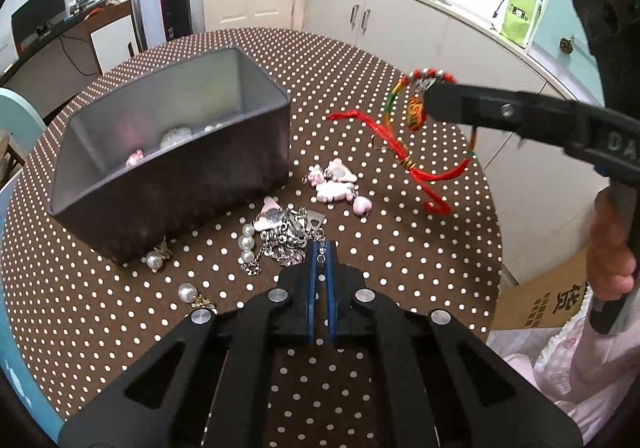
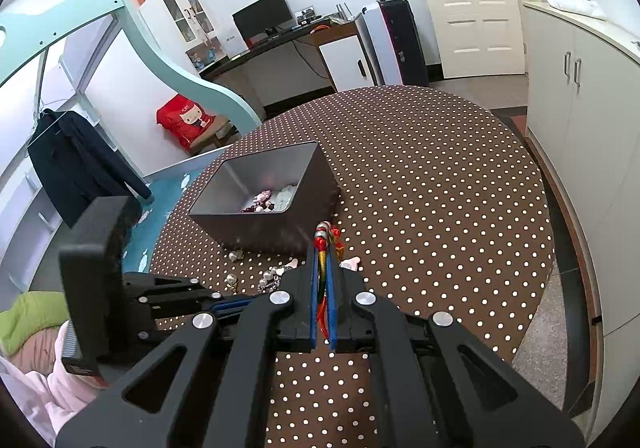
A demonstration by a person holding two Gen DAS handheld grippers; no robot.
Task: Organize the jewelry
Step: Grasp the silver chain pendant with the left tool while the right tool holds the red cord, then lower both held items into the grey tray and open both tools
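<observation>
Right gripper [image 1: 430, 98] is clenched on the red cord bracelet [image 1: 404, 136], which hangs mid-air right of the tin box [image 1: 168, 184]. Left gripper [image 1: 320, 248] is closed over the silver chain [image 1: 280, 244] on the table [image 1: 400, 248]; a link sits between the pads.

Risks: bracelet tails snagging the box rim; chain dragging the neighbouring pearls [image 1: 246, 244] along.

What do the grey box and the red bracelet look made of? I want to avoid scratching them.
Grey box: probably metal, matte outside, with a brushed sheen and soft reflections on its inner walls. Red bracelet: braided cord, likely thread, with loose tassel ends plus glossy red and silvery beads.
</observation>
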